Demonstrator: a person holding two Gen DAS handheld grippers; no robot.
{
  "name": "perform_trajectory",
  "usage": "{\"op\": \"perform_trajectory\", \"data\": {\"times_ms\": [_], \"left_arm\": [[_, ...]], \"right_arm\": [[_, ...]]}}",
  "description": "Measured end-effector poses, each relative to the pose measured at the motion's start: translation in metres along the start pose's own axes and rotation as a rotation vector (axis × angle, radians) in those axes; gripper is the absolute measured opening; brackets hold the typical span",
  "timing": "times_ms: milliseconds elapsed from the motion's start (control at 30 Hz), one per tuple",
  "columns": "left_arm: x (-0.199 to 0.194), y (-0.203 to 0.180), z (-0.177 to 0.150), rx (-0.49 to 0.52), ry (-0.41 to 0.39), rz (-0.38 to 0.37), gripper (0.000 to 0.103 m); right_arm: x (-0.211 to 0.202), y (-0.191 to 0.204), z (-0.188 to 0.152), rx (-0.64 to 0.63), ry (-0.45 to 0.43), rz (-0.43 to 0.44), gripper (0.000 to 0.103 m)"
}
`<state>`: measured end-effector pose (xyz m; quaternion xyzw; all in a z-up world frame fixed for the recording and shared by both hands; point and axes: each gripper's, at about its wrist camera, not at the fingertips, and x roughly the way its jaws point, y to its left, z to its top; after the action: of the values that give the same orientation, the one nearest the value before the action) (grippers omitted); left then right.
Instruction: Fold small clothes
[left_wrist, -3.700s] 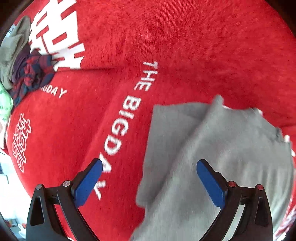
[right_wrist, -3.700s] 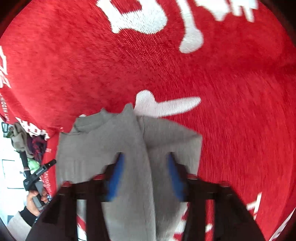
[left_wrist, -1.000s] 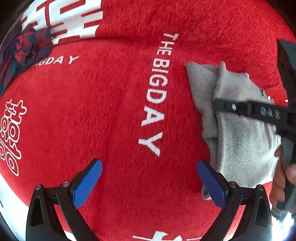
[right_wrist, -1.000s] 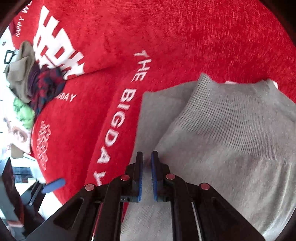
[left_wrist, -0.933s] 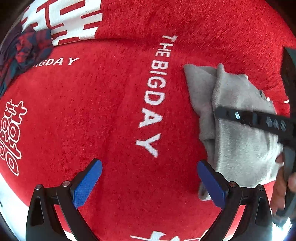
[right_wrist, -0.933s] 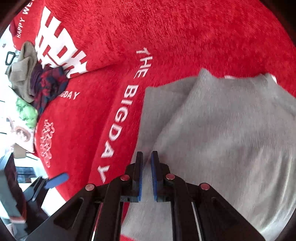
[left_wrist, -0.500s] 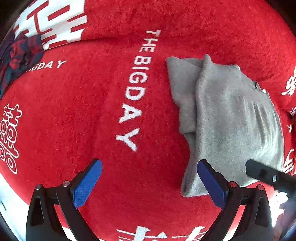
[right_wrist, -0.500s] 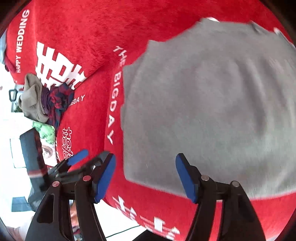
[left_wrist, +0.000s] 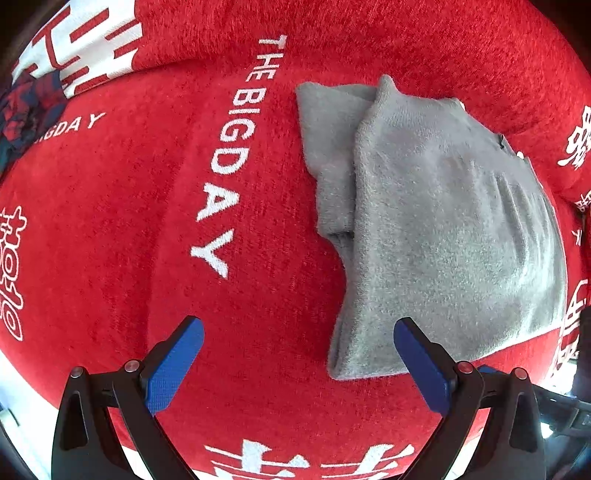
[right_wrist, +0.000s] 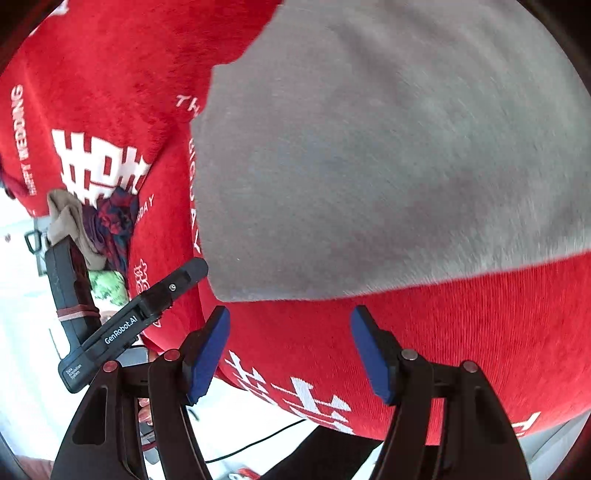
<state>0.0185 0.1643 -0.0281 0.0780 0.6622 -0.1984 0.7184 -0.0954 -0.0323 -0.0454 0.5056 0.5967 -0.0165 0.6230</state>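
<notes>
Over at the far left of the red cloth (left_wrist: 110, 229) a heap of other clothes (right_wrist: 107, 225) sits bunched up: a beige piece, then something dark with red and blue checks, with a scrap of green print just below them at the cloth's edge. The cloth itself is a plush red cover with white lettering, "THE BIGDAY" running down it and big white characters near the heap and along the near edge; what lies beneath it I cannot tell.

Next along comes the left gripper (left_wrist: 297, 365), held low over the near part of the cloth. Its blue-padded fingers (left_wrist: 173, 365) are spread wide with nothing between them but bare red pile. From the right wrist view its black body shows at the lower left, pointing toward the near left corner of the garment without touching it.

To the right of the lettering lies the grey knit garment (left_wrist: 436, 221), folded flat on the cloth. One narrower layer peeks out along its left side under the broader top layer, and its near left corner sits just ahead of the left gripper's right finger.

Furthest right, the right gripper (right_wrist: 290, 356) hangs just short of the garment's near edge, its fingers (right_wrist: 371, 356) also parted wide and holding nothing, red cloth showing in the gap
</notes>
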Motion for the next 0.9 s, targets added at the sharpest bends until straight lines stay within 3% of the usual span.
{"op": "perform_trajectory", "data": {"times_ms": [233, 267, 300, 333, 367, 467, 600, 900], "left_arm": [[0.011, 0.005, 0.007, -0.052, 0.007, 0.003, 0.103], [0.011, 0.007, 0.008, -0.056, 0.008, 0.009, 0.103], [0.012, 0.008, 0.008, -0.062, 0.010, 0.012, 0.103], [0.013, 0.008, 0.009, -0.066, 0.008, 0.012, 0.103], [0.012, 0.008, 0.009, -0.066, 0.004, 0.013, 0.103], [0.013, 0.007, 0.009, -0.046, 0.007, 0.024, 0.103], [0.019, 0.006, 0.008, -0.045, 0.030, 0.017, 0.103], [0.021, 0.006, 0.004, -0.043, 0.023, 0.010, 0.103]], "right_arm": [[0.016, -0.030, 0.006, 0.207, -0.064, 0.204, 0.071], [0.020, -0.034, 0.007, 0.245, -0.075, 0.235, 0.066], [0.022, -0.035, 0.008, 0.265, -0.083, 0.255, 0.055], [0.024, -0.033, 0.009, 0.280, -0.083, 0.269, 0.018], [0.024, -0.031, 0.011, 0.279, -0.085, 0.268, 0.008], [0.017, -0.020, 0.010, 0.193, -0.094, 0.205, 0.008], [0.027, -0.024, -0.001, 0.138, -0.018, 0.071, 0.007], [0.025, -0.023, -0.012, 0.138, 0.044, 0.129, 0.008]]}}
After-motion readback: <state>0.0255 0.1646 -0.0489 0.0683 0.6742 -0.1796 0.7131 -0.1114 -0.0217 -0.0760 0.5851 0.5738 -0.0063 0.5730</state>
